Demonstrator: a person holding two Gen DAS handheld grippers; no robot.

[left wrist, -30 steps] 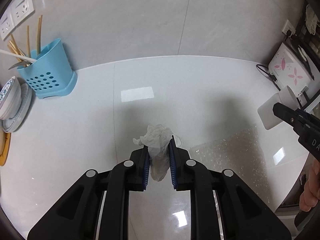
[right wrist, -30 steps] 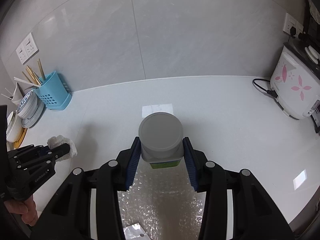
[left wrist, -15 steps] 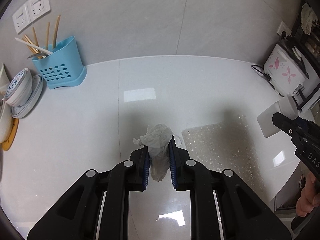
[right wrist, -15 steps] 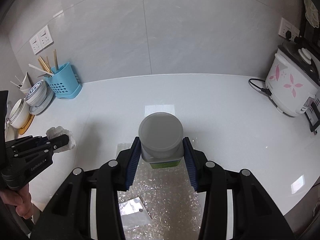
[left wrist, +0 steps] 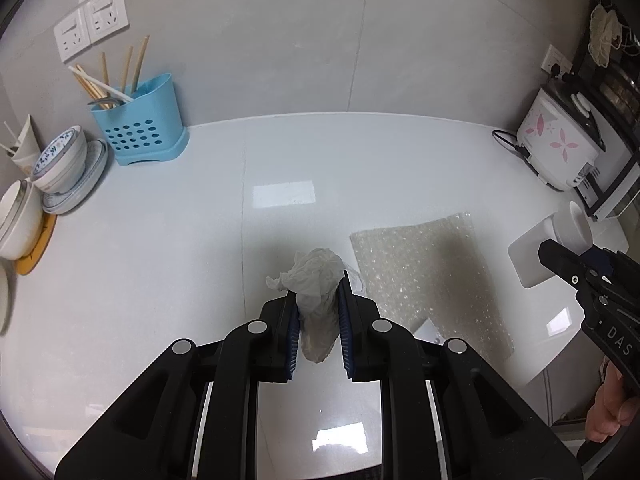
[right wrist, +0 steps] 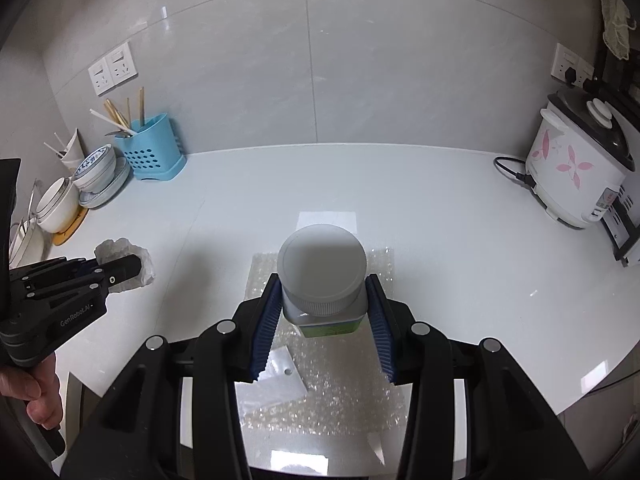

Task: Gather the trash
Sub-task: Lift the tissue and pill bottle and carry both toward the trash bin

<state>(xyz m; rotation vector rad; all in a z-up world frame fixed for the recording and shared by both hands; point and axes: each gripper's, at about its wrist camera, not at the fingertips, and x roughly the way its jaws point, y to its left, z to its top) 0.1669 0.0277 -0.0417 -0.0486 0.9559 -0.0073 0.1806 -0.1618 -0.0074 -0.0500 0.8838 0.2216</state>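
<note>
My left gripper (left wrist: 318,294) is shut on a crumpled white tissue (left wrist: 316,280), held above the white counter (left wrist: 160,260). From the right wrist view the same tissue (right wrist: 120,252) shows at the left, in the left gripper (right wrist: 132,268). A white jar with a grey lid (right wrist: 322,272) and a green label sits pinched in my right gripper (right wrist: 322,292); the left wrist view shows that jar (left wrist: 548,244) at the right edge. A sheet of bubble wrap (right wrist: 320,376) lies on the counter below the jar, with a small clear packet (right wrist: 276,376) on it.
A blue utensil holder (left wrist: 140,132) with chopsticks and stacked bowls and plates (left wrist: 64,172) stand at the back left. A rice cooker (right wrist: 576,172) with a cord is at the right by the wall. The counter's front edge (right wrist: 592,392) curves close below the grippers.
Both grippers have pulled back and up from the counter with their loads; more of the counter, bubble wrap and wall sockets shows. Neither grip has changed.
</note>
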